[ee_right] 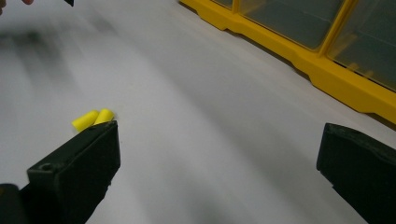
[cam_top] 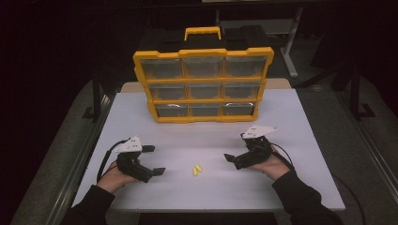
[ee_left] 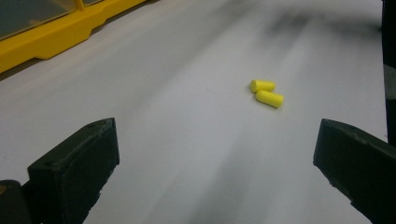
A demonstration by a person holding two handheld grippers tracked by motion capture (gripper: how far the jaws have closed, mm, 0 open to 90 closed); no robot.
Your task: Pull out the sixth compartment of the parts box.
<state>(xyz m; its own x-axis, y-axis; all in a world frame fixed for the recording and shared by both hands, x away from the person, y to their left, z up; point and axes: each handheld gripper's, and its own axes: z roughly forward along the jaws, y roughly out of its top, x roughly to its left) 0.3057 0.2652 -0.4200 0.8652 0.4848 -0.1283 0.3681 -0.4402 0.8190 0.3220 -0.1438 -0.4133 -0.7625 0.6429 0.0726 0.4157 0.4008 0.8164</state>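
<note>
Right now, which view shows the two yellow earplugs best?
The left gripper view: the yellow earplugs lie unobstructed, side by side, touching. In the right gripper view a jaw partly hides them; in the high view they are tiny.

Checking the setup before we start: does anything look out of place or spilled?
Two yellow earplugs lie loose on the table between the open grippers, outside the drawer cabinet. Nothing else stands out.

In the high view, the two earplugs (cam_top: 197, 169) lie touching on the table (cam_top: 300, 140) at lower centre, between the left gripper (cam_top: 152, 160) at lower left and the right gripper (cam_top: 232, 157) at lower right, with the drawer organizer (cam_top: 203, 86) standing behind them at upper centre.
</note>
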